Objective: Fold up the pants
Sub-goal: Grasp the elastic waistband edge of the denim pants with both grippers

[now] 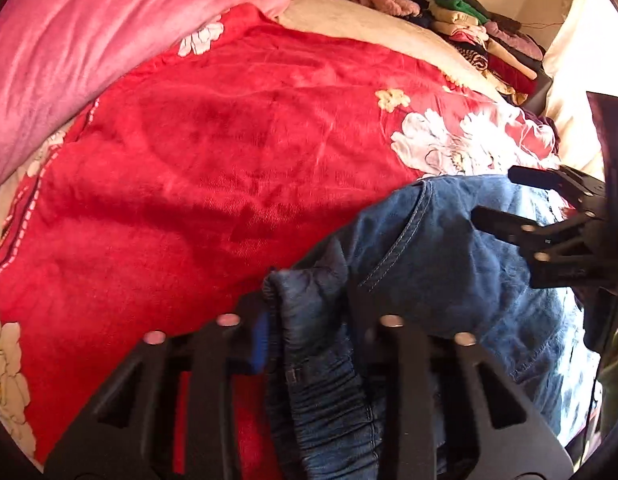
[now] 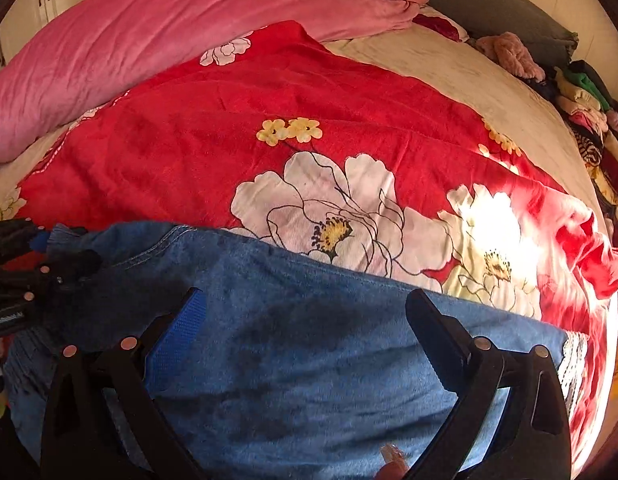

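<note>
Left tongs [image 1: 309, 276] pinch the jeans' [image 2: 309, 360] bunched waistband; right tongs [image 2: 305, 328] gape over the denim.

We see the jeans [image 2: 309, 360] as matt blue denim, softly faded, with pale raised stitching and a gathered elastic waistband. Under the jeans the red blanket [image 1: 209, 160] looks plush and velvety, with a faint sheen. Beyond the jeans lies a pink quilt [image 2: 149, 40] of smooth, soft cloth. The left gripper [image 1: 309, 280] and right gripper [image 2: 309, 312] look like matt black plastic with small shiny metal pins, the right gripper's pad [image 2: 181, 340] a ribbed blue.
</note>
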